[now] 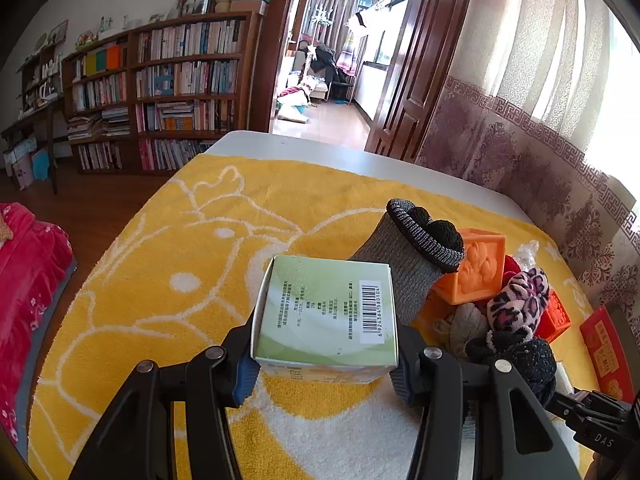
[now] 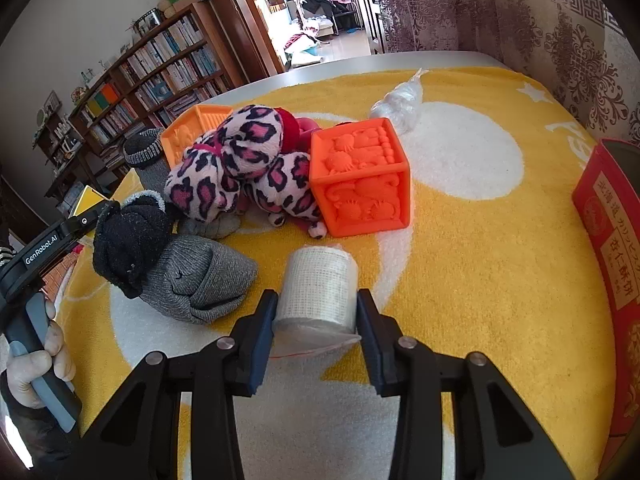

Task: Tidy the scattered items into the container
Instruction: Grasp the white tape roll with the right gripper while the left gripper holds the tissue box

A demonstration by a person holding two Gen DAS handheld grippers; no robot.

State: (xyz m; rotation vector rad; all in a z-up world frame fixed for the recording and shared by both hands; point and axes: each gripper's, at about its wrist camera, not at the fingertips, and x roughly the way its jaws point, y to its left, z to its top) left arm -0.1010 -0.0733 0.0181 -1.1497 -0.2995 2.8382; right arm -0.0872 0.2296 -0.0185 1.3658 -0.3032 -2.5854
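w/ left gripper (image 1: 324, 372) clamped on box (image 1: 326, 316) and right gripper (image 2: 316, 336) clamped on roll (image 2: 320, 292), both should be lifted straight & carried to red tin (image 2: 608, 240) w/o snagging socks (image 2: 200, 280).

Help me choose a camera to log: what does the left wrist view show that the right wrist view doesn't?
Only the left wrist view shows the green carton clamped between the left gripper fingers. Only the right wrist view shows the white mesh roll pinched by the right gripper, and a gloved hand on the other handle. Both show the yellow towel, the orange cube, the leopard plush and the red box.
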